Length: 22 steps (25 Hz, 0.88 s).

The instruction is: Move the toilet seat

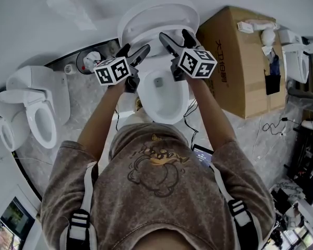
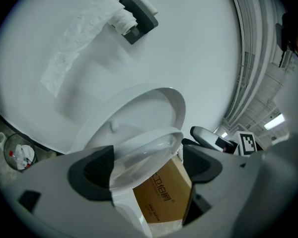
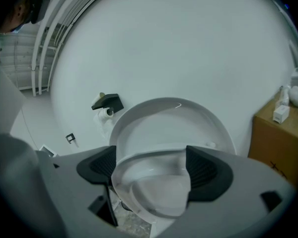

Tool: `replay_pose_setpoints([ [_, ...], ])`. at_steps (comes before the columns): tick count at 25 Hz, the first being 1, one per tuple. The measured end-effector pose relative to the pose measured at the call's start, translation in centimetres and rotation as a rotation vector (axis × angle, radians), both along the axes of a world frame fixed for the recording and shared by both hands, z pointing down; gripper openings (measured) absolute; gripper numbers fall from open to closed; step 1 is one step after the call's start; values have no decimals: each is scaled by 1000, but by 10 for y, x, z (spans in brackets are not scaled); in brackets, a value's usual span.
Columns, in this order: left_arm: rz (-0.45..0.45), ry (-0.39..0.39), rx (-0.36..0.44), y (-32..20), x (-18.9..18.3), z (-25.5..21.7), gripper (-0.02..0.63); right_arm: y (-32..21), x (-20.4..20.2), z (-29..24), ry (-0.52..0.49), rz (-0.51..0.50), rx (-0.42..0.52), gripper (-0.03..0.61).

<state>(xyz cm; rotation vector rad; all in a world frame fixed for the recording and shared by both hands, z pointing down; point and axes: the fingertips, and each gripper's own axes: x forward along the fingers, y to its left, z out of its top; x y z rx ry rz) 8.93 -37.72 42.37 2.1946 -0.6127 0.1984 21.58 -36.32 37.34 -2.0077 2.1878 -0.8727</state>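
A white toilet point(image 1: 164, 95) stands against the wall, its lid and seat point(image 1: 156, 20) tipped up; I cannot tell the two apart. Both grippers hover over the bowl's back rim, side by side and apart from the porcelain. In the head view the left gripper point(image 1: 133, 53) is open, and so is the right gripper point(image 1: 178, 39). The left gripper view shows the left gripper point(image 2: 148, 165) with its jaws wide, framing the bowl rim point(image 2: 144, 148) and raised lid point(image 2: 139, 108). The right gripper point(image 3: 151, 170) frames the bowl point(image 3: 154, 195) below the raised lid point(image 3: 171, 120), with nothing held.
A large cardboard box point(image 1: 240, 61) stands right of the toilet. A second toilet point(image 1: 39, 113) sits at the left, with a round bin point(image 1: 88, 60) between them. A toilet-paper holder point(image 2: 136, 16) hangs on the wall. Cables point(image 1: 274, 124) lie on the floor at right.
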Motion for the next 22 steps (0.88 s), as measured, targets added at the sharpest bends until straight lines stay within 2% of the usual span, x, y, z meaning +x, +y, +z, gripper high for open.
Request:
replay_pose_setpoints([
  [6,-50,9,-20,-9,0,4,433,-5,2,2,6,1,0,433],
  [11,-45,-6,-19,-11,0,6,433,-6,1,3,5,-20,-3,433],
  [17,-1,2,7,5,-2,-16,433,16,10,-22,8,-30,26,434],
  [22,56,18,49,28,-6,-47,433,64,14,-38,36,-49,26,434],
])
